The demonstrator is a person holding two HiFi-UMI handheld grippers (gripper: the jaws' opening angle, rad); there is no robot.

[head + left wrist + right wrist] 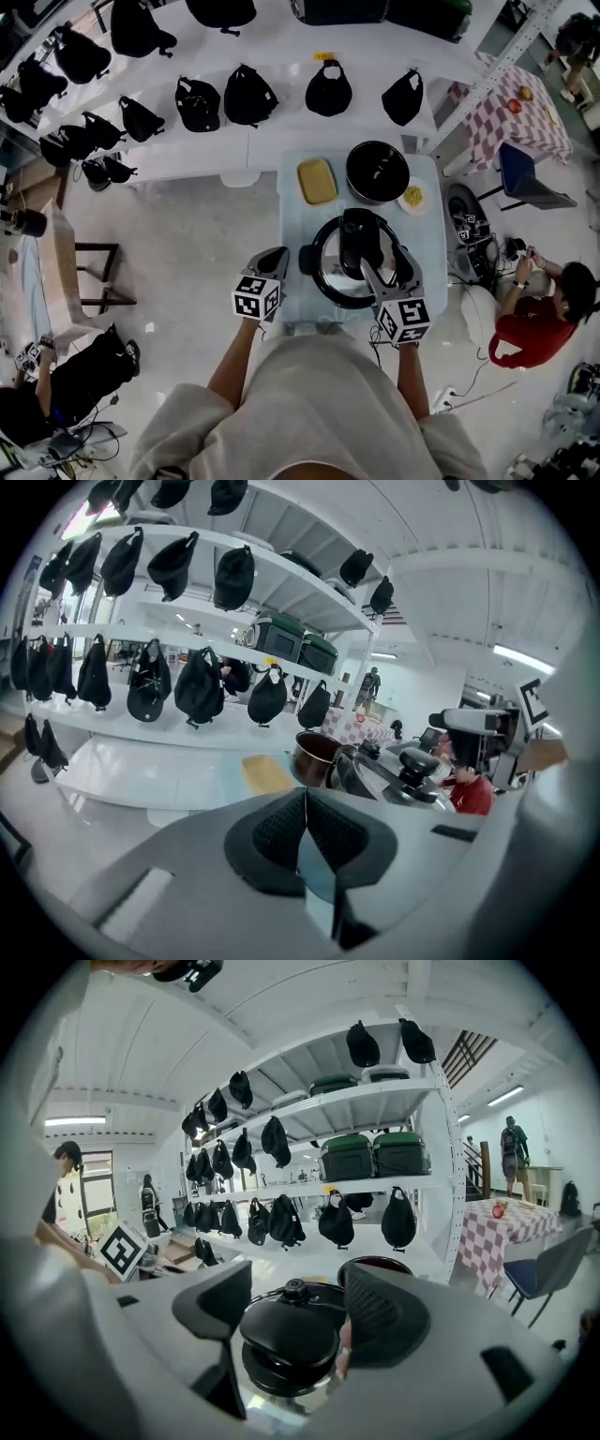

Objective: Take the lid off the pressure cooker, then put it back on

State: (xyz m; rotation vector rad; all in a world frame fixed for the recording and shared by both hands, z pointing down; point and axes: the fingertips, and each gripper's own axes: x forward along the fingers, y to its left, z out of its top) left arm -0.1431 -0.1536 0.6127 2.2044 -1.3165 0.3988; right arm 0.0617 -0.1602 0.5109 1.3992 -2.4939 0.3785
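Your left gripper hangs just left of the pressure cooker, its jaws pressed together on nothing. Your right gripper reaches in over the cooker's near right side. Its jaws are spread wide with the lid's black knob between them, the pads close beside it, and no squeeze shows. The lid sits on the cooker, at the counter's near end. Just beyond the cooker stand a black pot and a yellow block.
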